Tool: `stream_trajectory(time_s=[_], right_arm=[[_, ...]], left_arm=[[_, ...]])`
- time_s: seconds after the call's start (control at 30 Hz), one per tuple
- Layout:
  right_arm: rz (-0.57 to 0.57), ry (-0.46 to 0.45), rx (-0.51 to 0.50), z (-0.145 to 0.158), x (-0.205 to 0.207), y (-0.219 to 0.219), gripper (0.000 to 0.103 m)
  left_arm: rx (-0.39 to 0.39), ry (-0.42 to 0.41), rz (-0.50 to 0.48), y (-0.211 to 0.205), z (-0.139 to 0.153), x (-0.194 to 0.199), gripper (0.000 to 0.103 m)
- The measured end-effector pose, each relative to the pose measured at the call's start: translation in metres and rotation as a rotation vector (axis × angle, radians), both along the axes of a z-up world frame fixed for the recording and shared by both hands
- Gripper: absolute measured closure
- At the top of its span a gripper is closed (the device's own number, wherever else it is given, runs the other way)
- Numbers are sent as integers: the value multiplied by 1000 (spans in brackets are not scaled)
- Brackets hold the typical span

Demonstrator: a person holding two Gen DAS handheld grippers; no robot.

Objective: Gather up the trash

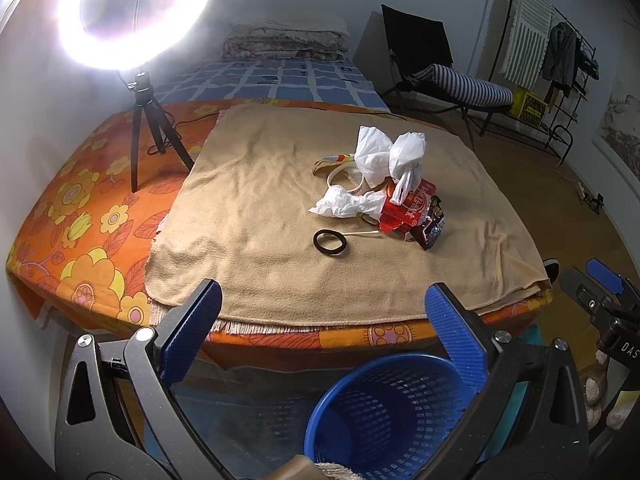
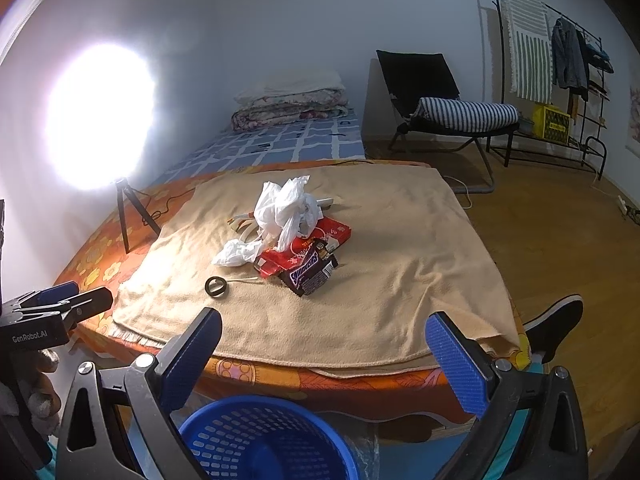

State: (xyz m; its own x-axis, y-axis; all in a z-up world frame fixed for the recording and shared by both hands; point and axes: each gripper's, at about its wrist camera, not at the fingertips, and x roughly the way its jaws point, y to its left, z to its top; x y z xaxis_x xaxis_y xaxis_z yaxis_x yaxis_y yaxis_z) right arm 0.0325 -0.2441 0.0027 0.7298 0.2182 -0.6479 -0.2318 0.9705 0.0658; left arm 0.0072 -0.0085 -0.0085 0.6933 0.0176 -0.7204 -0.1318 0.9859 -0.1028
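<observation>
A pile of trash lies on a beige towel (image 1: 260,208) (image 2: 392,248): white plastic bags (image 1: 390,154) (image 2: 286,208), a crumpled tissue (image 1: 346,204) (image 2: 236,256), a red box (image 1: 408,208) (image 2: 316,246), a Snickers wrapper (image 1: 430,232) (image 2: 308,276), a black ring (image 1: 330,242) (image 2: 216,287), a thin stick (image 1: 362,233) (image 2: 244,279) and a tape roll (image 1: 346,180). A blue mesh basket (image 1: 384,412) (image 2: 260,440) stands on the floor below the bed edge. My left gripper (image 1: 334,332) and right gripper (image 2: 334,350) are open and empty, above the basket, short of the towel.
A ring light on a black tripod (image 1: 146,120) (image 2: 128,212) stands left on the orange floral cover (image 1: 80,208). Folded blankets (image 2: 292,106) lie at the back. A chair (image 2: 440,112), a clothes rack (image 2: 560,64) and a shoe (image 2: 556,326) are to the right.
</observation>
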Motion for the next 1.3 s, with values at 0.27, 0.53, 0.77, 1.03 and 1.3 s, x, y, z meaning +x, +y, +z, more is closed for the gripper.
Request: stream_trajectory(time_s=[0.27, 0.53, 0.77, 1.03, 1.3], right_arm=[[1, 2, 5, 0, 1, -1, 0], [4, 3, 4, -1, 2, -2, 0], [3, 2, 3, 0, 2, -2, 0], [1, 3, 2, 0, 2, 0, 0], [1, 5, 1, -1, 4, -1, 0]], left_arm=[[-4, -2, -1, 2, 1, -1, 0], [-4, -1, -1, 3, 1, -1, 0], [-4, -1, -2, 3, 1, -1, 0], [-4, 1, -2, 3, 1, -1, 0], [-3, 9, -5, 5, -1, -2, 0]])
